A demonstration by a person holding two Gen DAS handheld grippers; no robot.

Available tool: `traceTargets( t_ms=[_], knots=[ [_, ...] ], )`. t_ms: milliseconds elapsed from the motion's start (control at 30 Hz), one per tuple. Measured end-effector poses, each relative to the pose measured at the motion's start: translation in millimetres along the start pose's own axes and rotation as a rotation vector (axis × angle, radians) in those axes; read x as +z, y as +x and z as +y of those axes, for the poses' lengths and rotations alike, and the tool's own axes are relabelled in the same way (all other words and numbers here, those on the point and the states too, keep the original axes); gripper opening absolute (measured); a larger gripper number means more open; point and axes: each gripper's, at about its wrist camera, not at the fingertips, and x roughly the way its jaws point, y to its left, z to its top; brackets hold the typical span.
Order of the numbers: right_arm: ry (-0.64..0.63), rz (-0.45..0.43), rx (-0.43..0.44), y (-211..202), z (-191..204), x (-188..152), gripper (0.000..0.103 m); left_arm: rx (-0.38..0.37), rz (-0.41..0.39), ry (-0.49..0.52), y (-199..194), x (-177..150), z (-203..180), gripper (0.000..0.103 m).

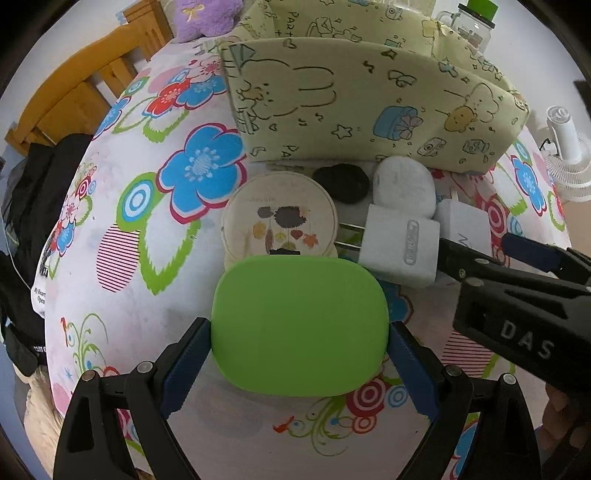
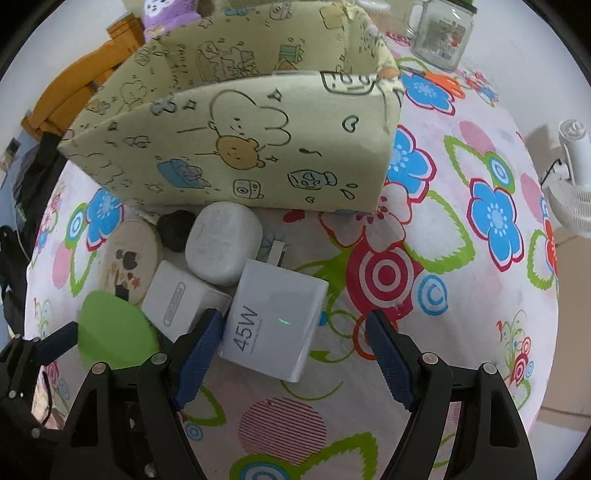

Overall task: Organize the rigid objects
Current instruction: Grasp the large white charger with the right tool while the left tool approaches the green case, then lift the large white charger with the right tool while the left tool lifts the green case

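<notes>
Both wrist cams look steeply down, close over the flowered tablecloth (image 1: 122, 206). Left cam sits left, right cam right; both share the fabric box (image 2: 236, 155) & white chargers (image 1: 400, 251).

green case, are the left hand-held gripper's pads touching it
Touching. In the left wrist view both blue pads of the left hand-held gripper press flush against the green case sides, no gap.

Soft even light (fisheye-warped edges)

Glass jar (image 2: 441, 35) cut off above
</notes>
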Motion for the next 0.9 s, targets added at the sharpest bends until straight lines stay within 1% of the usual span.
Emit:
traceTargets(
  t_ms=[33,100,133,167,233,367,500,767,900],
  knots=[
    [0.008,0.004,-0.005,2.0,0.5,0.3,0.081,-0.003,0.002,0.003,2.0,-0.9,1.8,0.095],
    [0.028,0.008,0.007,5.0,1.7,0.5,0.071,-0.005,0.004,0.01,2.2,2.7,6.1,0.095],
    [0.035,0.004,0.007,5.6,4.2,0.4,0.062,-0.008,0.006,0.016,0.9,3.2,8.6,0.095],
    [0.025,-0.005,-0.011,5.7,9.0,-0.5,0.052,-0.011,0.007,0.02,-0.3,3.8,11.2,0.095],
    [0.004,-0.008,-0.039,7.6,11.3,0.6,0.052,-0.016,0.007,0.029,-1.1,6.6,14.9,0.095],
    [0.044,0.011,-0.035,6.9,9.3,-1.5,0.051,-0.025,-0.004,0.055,-6.3,18.5,20.8,0.095],
    [0.071,0.01,-0.033,-2.0,5.0,-9.2,0.051,-0.031,-0.024,0.088,-16.3,26.1,21.9,0.095],
    [0.115,-0.04,-0.047,-31.3,6.5,-14.9,0.051,-0.047,-0.064,0.17,-37.3,40.0,20.3,0.095],
    [0.15,-0.07,-0.053,-48.4,5.7,-16.2,0.051,-0.06,-0.093,0.212,-41.2,36.2,15.7,0.095]
  ],
)
